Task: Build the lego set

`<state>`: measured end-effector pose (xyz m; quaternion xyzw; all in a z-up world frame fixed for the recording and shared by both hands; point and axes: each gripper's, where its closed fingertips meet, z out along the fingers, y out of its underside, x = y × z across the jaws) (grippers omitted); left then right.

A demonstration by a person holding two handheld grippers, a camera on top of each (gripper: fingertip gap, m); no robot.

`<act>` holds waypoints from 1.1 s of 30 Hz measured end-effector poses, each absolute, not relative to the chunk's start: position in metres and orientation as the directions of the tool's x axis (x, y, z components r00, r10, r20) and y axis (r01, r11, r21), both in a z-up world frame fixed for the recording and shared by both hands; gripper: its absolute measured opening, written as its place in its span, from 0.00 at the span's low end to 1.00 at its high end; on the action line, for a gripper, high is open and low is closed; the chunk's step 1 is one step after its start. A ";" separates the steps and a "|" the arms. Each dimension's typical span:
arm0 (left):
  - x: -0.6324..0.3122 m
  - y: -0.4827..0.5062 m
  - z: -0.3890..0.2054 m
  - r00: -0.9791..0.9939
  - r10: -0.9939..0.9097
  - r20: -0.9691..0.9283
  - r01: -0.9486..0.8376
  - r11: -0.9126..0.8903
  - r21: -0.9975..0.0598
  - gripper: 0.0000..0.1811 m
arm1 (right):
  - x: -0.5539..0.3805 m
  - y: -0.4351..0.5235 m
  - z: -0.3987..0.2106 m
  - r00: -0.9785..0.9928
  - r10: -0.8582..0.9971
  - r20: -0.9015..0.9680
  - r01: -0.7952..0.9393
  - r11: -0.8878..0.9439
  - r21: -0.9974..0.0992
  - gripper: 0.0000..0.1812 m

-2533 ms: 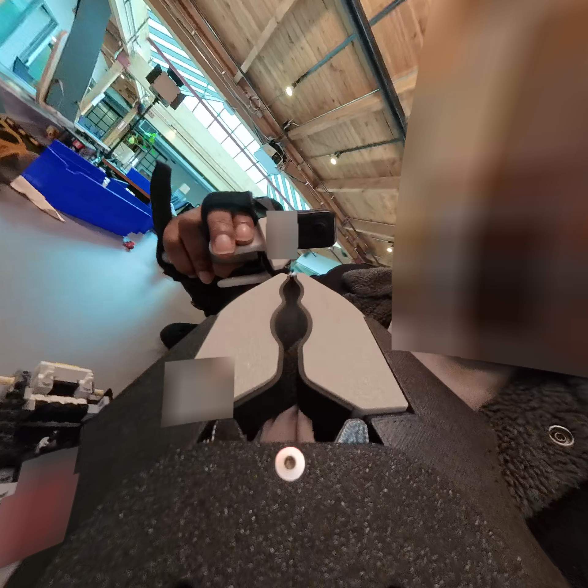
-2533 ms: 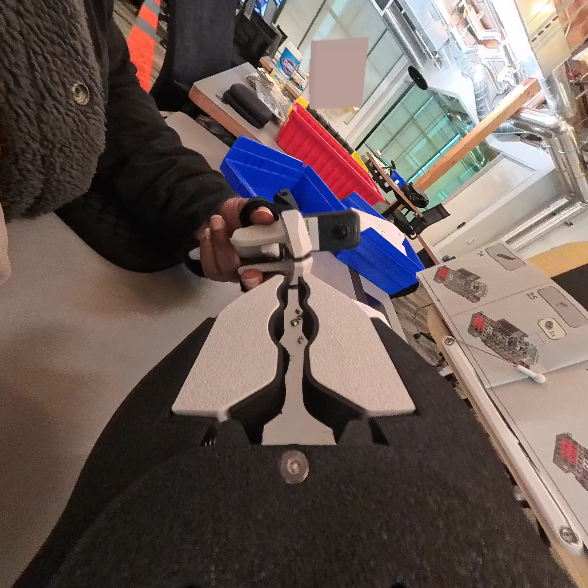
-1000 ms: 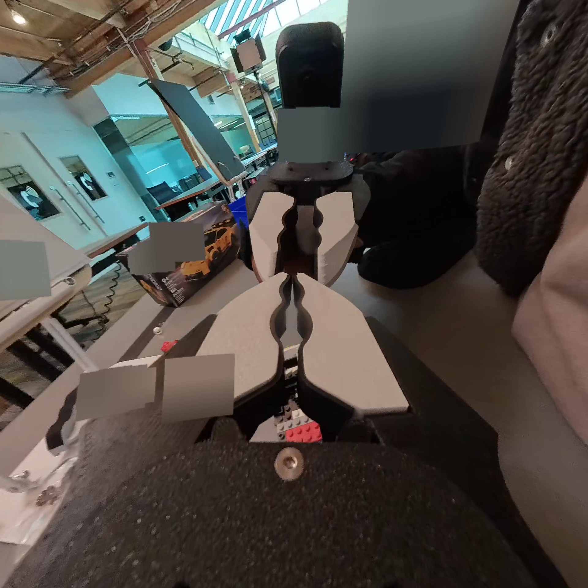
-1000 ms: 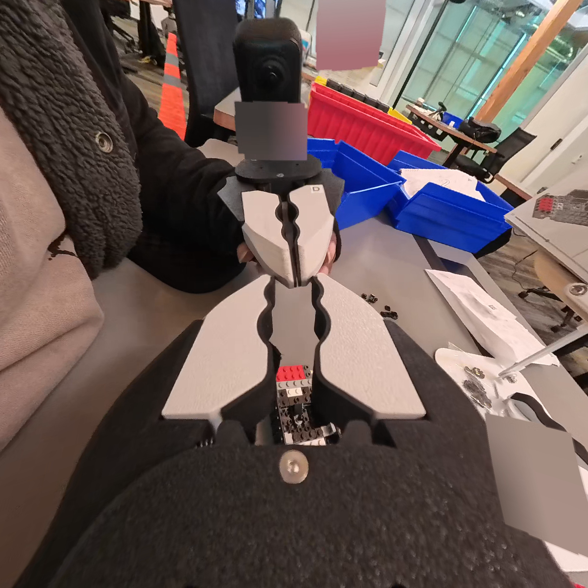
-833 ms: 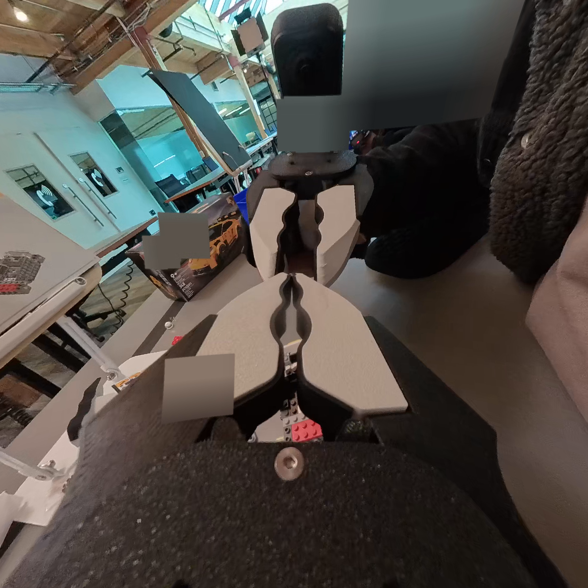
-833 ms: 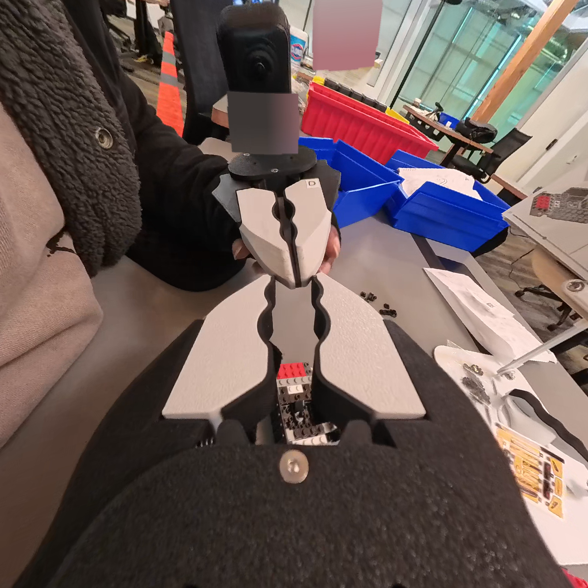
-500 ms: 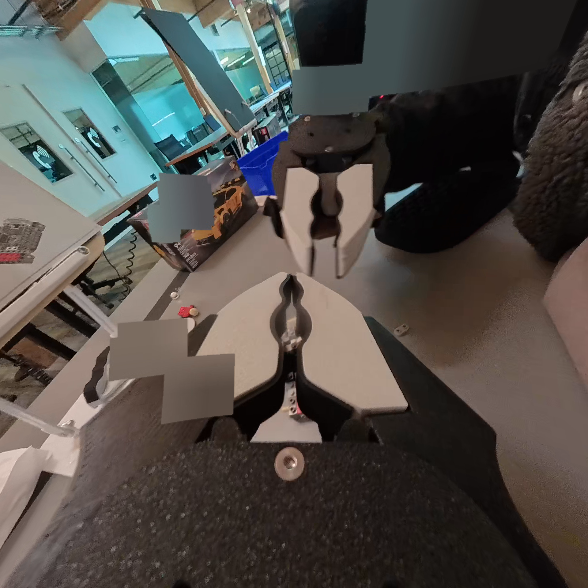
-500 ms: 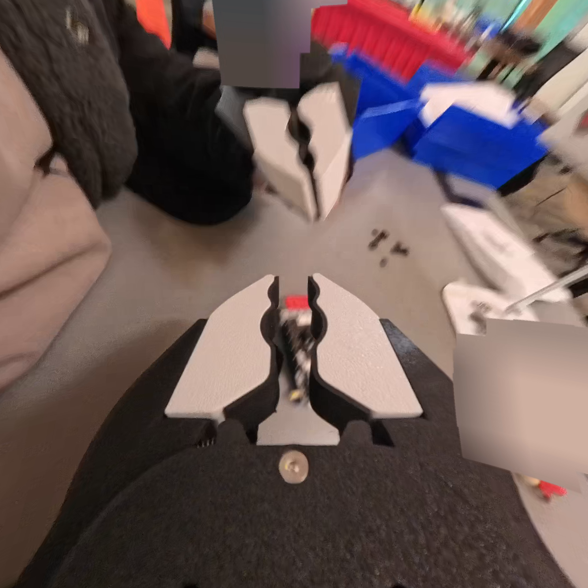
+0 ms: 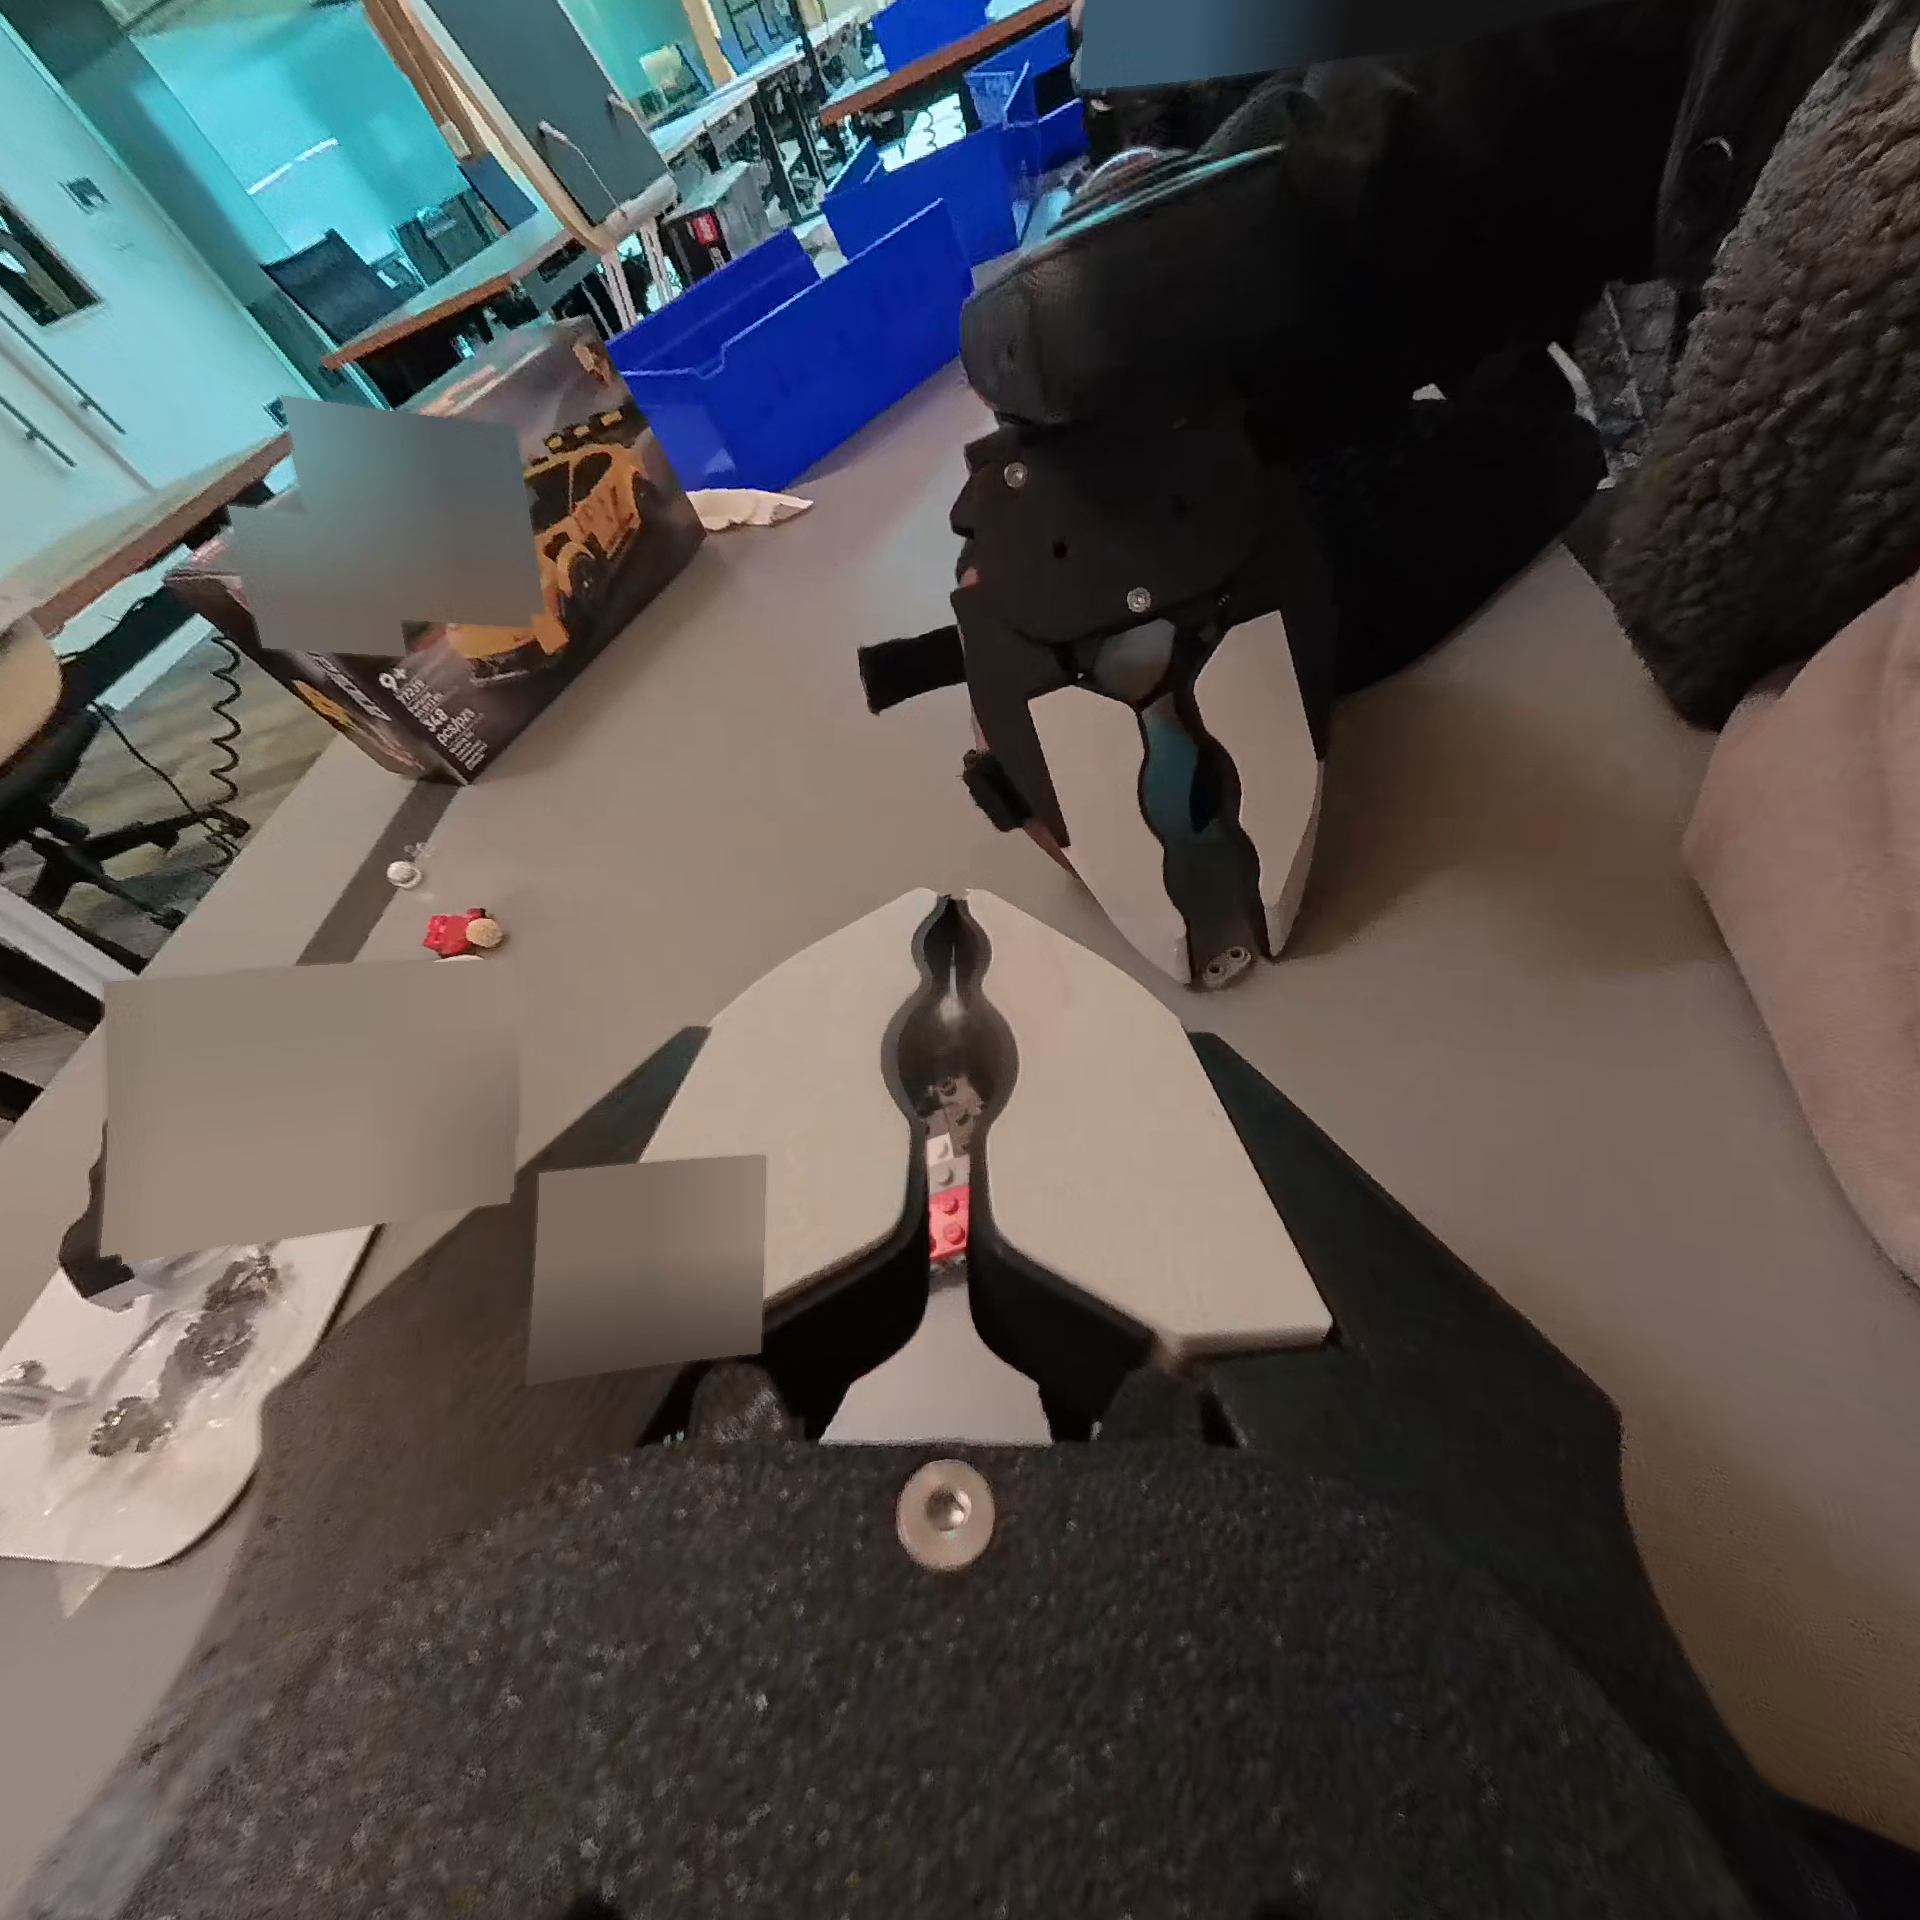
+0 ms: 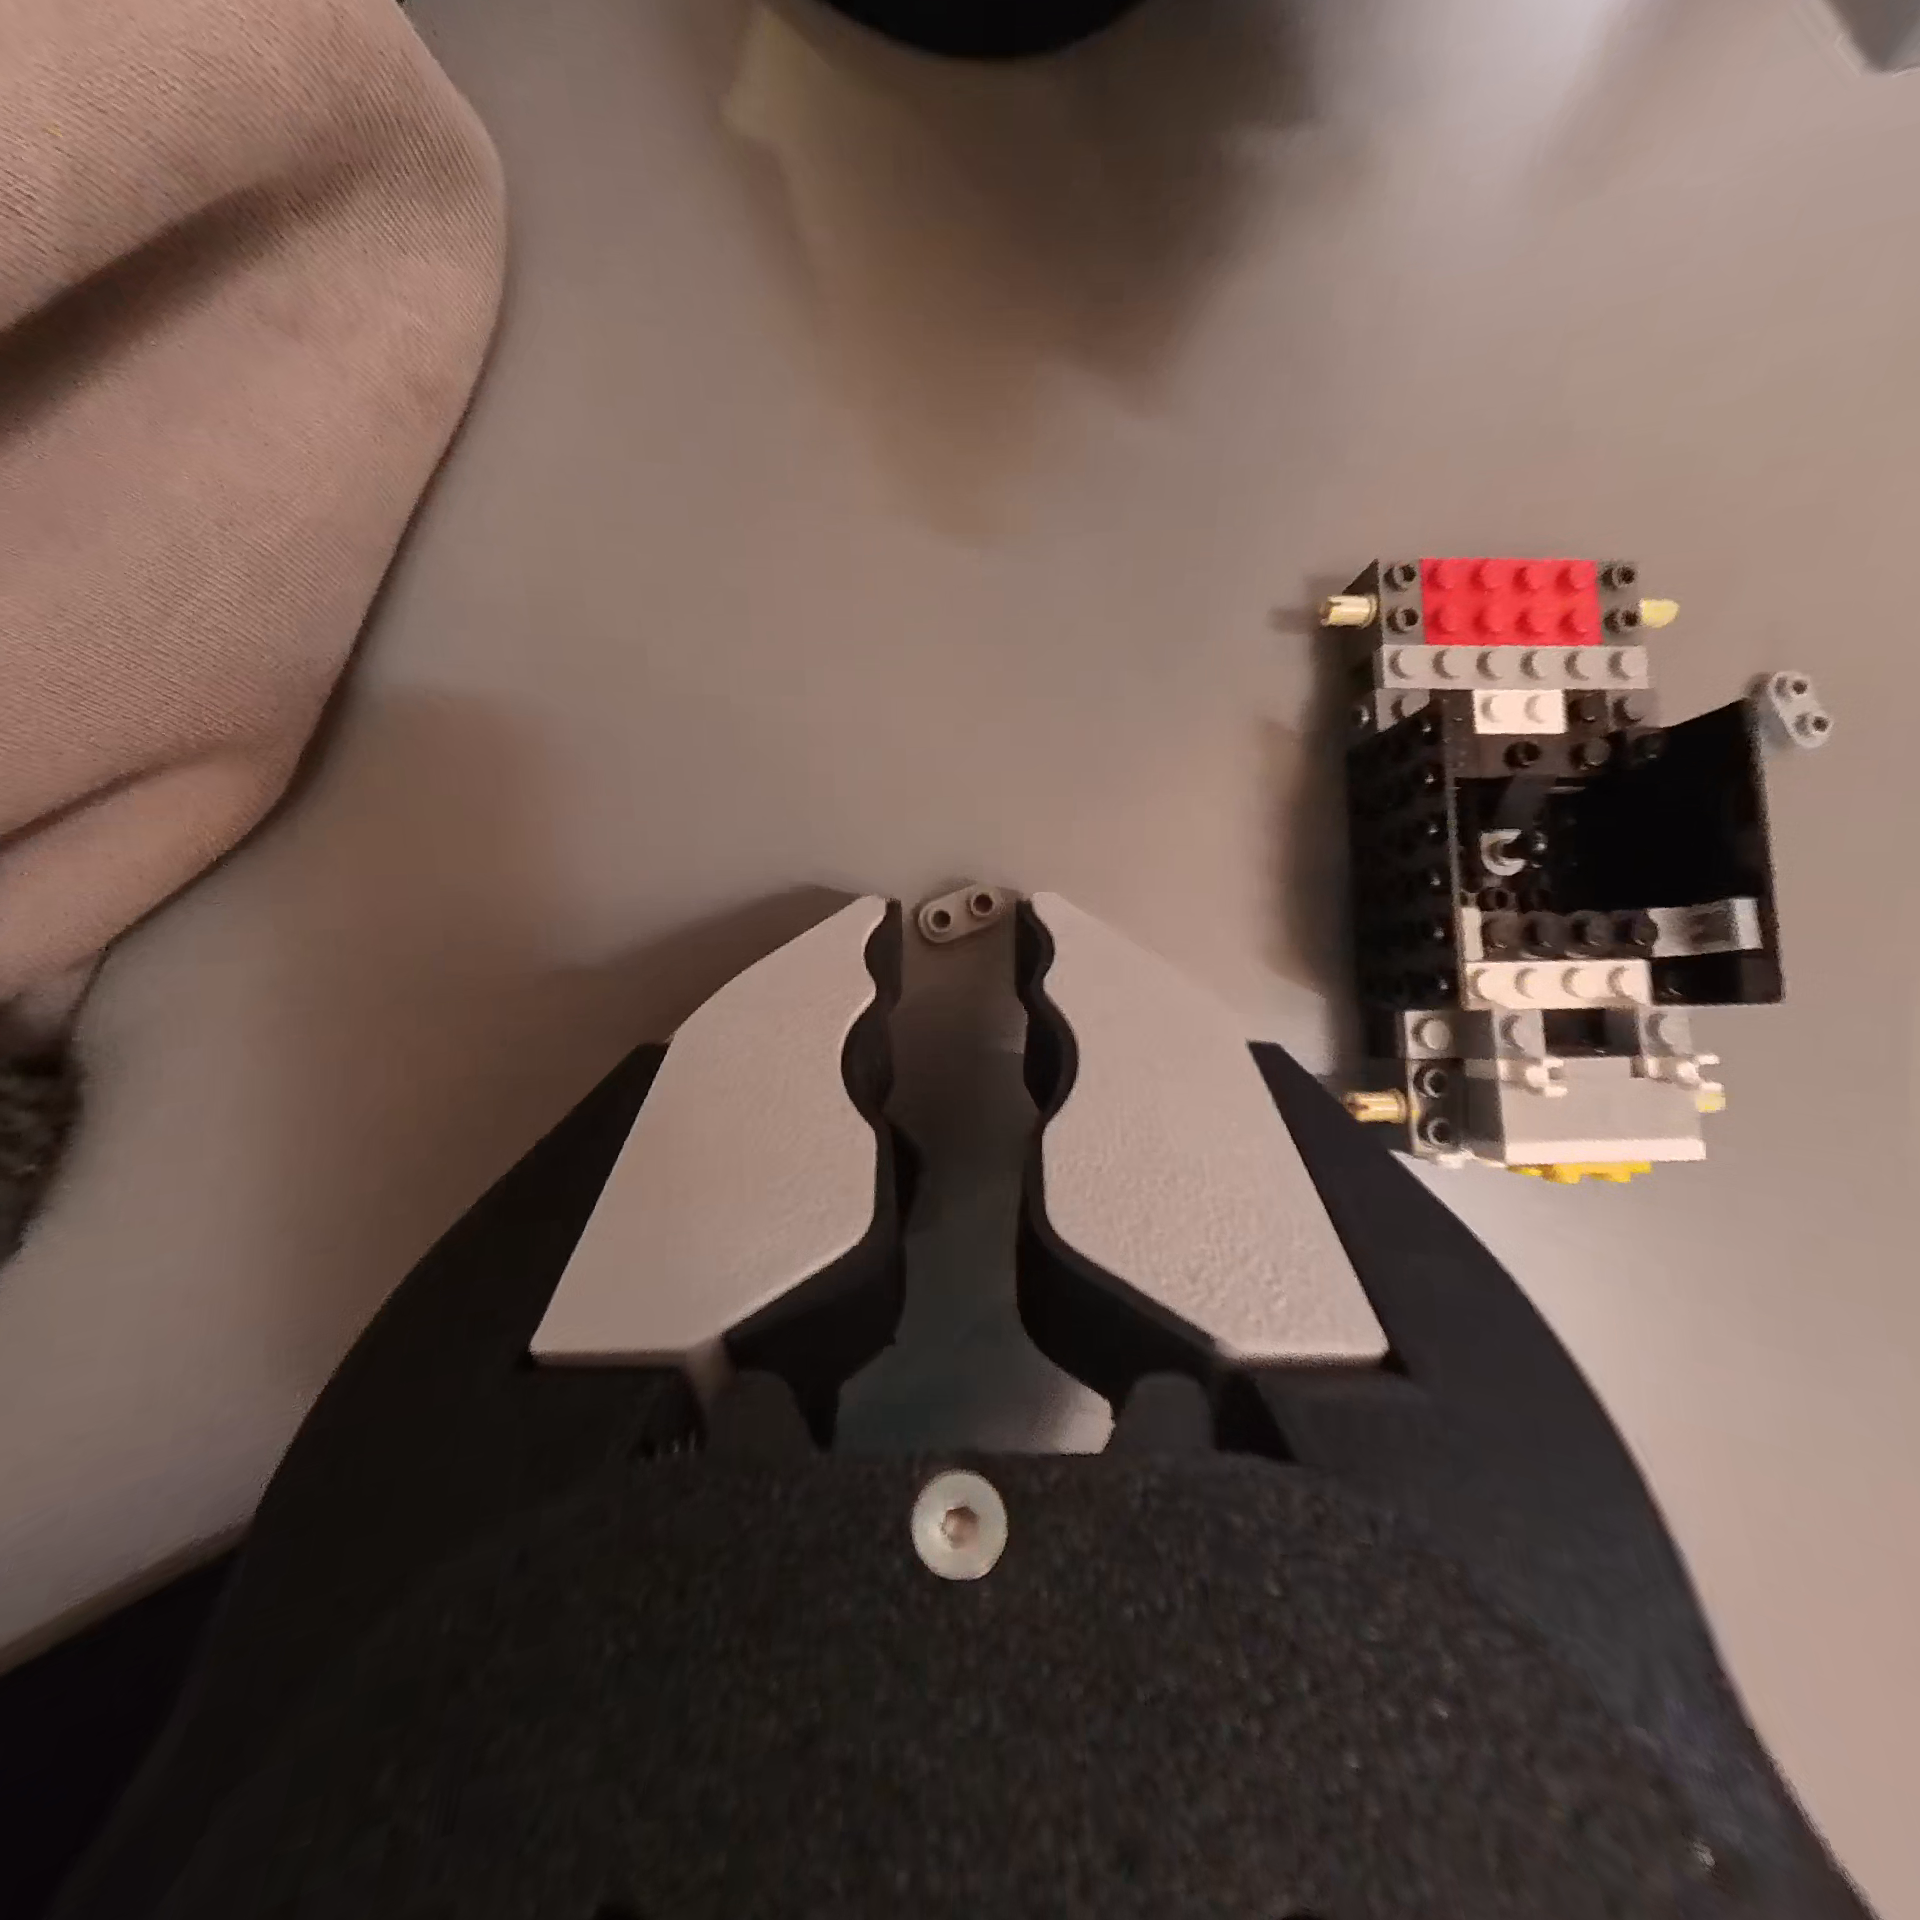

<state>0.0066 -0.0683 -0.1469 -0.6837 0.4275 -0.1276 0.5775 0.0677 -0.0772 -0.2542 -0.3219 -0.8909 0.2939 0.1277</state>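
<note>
The part-built lego model [image 10: 1507, 852], black and grey with a red top plate, lies on the grey table [image 10: 831, 520], right of my right gripper. A strip of it [image 9: 951, 1195] shows through the gap behind my left fingers. My right gripper [image 10: 958, 909] points down at the table, jaws a little apart, with a small grey two-stud plate [image 10: 958, 914] between the tips. From the left wrist view, the right gripper [image 9: 1226, 951] stands tip-down with that plate [image 9: 1228, 954] at its tips. My left gripper [image 9: 951, 912] is shut, with nothing seen at its tips.
Another small grey piece [image 10: 1792, 709] lies at the model's upper right. A lego box [image 9: 499, 623], blue bins [image 9: 790, 353], a small red piece [image 9: 452, 930] and a white sheet with small dark parts [image 9: 156, 1382] sit to the left. A person's beige garment [image 10: 208, 416] borders the table. Tip to tip, the grippers are about 12 centimetres apart. The small grey piece [image 10: 1792, 709] is about equally far from each gripper, around 15 centimetres.
The grippers faced each other tip to tip above the model. The right gripper has swung down to the table around the small grey plate. The left view now looks lower over the table.
</note>
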 end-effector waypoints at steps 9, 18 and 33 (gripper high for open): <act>0.011 -0.068 -0.158 0.599 -0.794 -0.109 -0.311 -0.105 -0.945 0.01 | 0.053 -0.072 -0.231 -0.721 0.681 0.127 0.430 0.584 -0.689 0.08; 0.026 -0.069 -0.140 0.444 -0.783 0.436 0.116 -0.432 -0.894 0.10 | 0.020 -0.054 -0.135 -0.472 0.699 0.538 0.110 0.652 -0.750 0.08; 0.025 -0.070 -0.127 0.359 -0.769 0.529 0.240 -0.471 -0.849 0.02 | 0.014 -0.070 -0.128 -0.462 0.617 0.637 0.035 0.731 -0.682 0.08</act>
